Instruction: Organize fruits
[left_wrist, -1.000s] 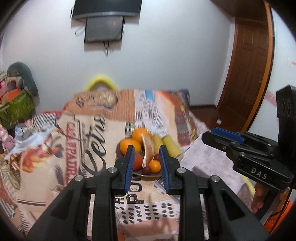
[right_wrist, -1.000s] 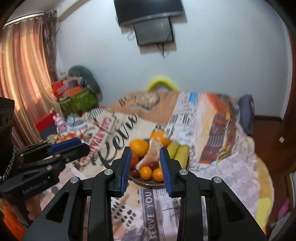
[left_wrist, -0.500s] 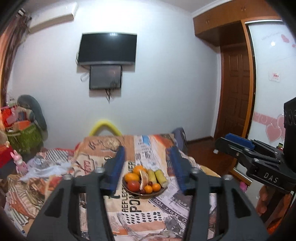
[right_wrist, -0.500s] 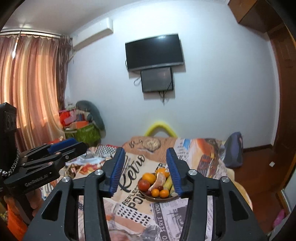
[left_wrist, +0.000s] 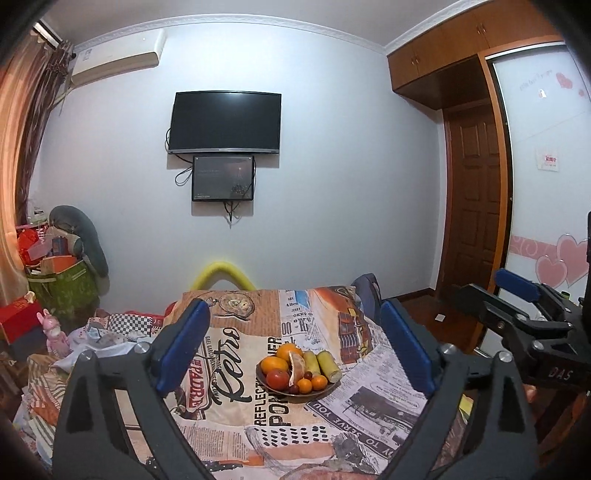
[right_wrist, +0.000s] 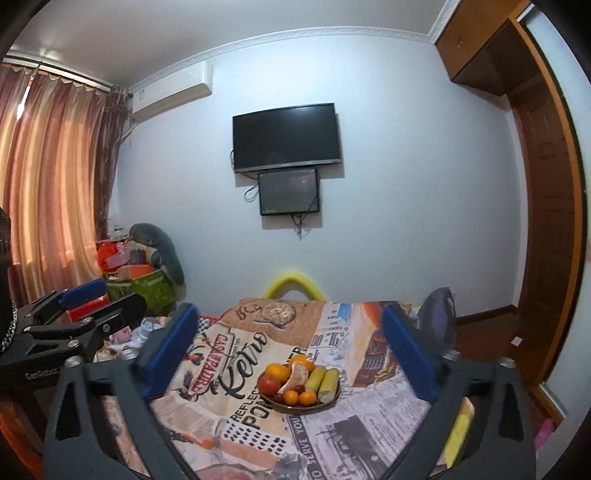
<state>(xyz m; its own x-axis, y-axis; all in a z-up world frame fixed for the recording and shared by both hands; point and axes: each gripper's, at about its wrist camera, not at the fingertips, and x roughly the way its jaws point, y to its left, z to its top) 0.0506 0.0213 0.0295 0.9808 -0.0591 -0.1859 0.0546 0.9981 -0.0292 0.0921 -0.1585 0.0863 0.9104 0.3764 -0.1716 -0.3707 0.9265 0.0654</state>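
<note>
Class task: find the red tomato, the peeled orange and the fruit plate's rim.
red tomato (left_wrist: 277, 378), left wrist view, middle of its skin.
peeled orange (right_wrist: 296, 377), right wrist view, exposed segments.
fruit plate (right_wrist: 300, 410), right wrist view, near rim.

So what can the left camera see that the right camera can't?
Only the left view shows the pink hearts on the white panel and a pink bunny toy. Only the right view shows the wide curtain. Both show the fruit plate on the printed cloth, the TV, and both tongs open.
</note>
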